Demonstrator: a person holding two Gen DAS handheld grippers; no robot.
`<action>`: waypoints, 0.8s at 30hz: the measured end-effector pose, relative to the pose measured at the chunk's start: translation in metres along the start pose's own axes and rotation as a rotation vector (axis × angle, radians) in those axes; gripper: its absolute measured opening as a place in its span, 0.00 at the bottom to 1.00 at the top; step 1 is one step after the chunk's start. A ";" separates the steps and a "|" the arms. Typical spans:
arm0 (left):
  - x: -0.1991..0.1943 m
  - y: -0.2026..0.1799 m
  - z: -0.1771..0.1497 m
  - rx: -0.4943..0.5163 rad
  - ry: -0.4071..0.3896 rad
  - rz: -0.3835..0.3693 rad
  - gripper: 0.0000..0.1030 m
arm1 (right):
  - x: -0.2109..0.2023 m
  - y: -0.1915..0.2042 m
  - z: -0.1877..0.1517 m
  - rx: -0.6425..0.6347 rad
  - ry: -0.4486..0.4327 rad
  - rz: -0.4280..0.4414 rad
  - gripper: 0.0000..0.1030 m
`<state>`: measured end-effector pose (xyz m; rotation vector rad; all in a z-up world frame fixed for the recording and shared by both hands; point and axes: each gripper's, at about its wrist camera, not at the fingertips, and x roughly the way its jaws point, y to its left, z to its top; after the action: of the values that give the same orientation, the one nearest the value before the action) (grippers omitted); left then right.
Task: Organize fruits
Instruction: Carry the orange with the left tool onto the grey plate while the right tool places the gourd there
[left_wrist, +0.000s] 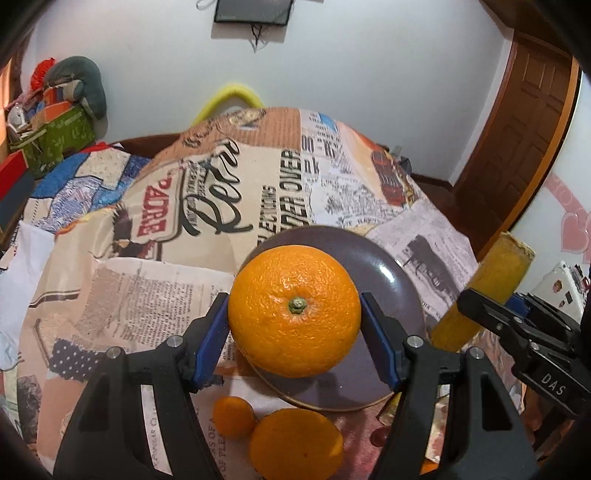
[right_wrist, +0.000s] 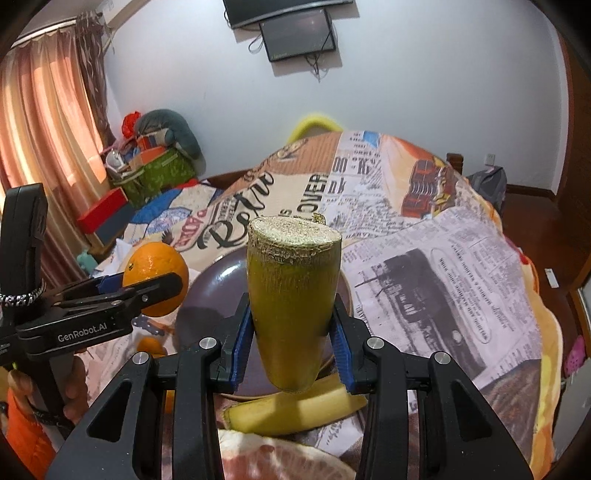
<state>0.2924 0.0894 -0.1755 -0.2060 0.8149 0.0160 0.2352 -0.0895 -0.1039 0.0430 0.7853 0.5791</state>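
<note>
Orange (left_wrist: 294, 310) clamped between left tool (left_wrist: 294, 334) pads

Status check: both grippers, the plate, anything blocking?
Left gripper shut on orange. Right gripper shut on green-yellow stalk. Both above empty purple plate. Nothing blocking.

Left tool (left_wrist: 294, 314): clamped on large orange (left_wrist: 294, 312)
Beneath it: dark plate (left_wrist: 391, 273)
Right: right tool (left_wrist: 476, 306) gripping yellow-green stalk (left_wrist: 487, 284)
</note>
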 end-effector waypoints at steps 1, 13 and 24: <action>0.005 0.001 0.000 0.004 0.013 -0.001 0.66 | 0.003 0.000 0.000 -0.003 0.008 0.001 0.34; 0.042 0.011 0.009 0.008 0.118 -0.018 0.66 | 0.036 -0.003 0.003 0.022 0.075 0.014 0.35; 0.067 0.013 0.007 -0.014 0.206 -0.056 0.66 | 0.052 0.001 0.004 0.013 0.122 0.010 0.36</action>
<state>0.3424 0.0988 -0.2217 -0.2459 1.0144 -0.0530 0.2666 -0.0617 -0.1343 0.0232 0.9077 0.5904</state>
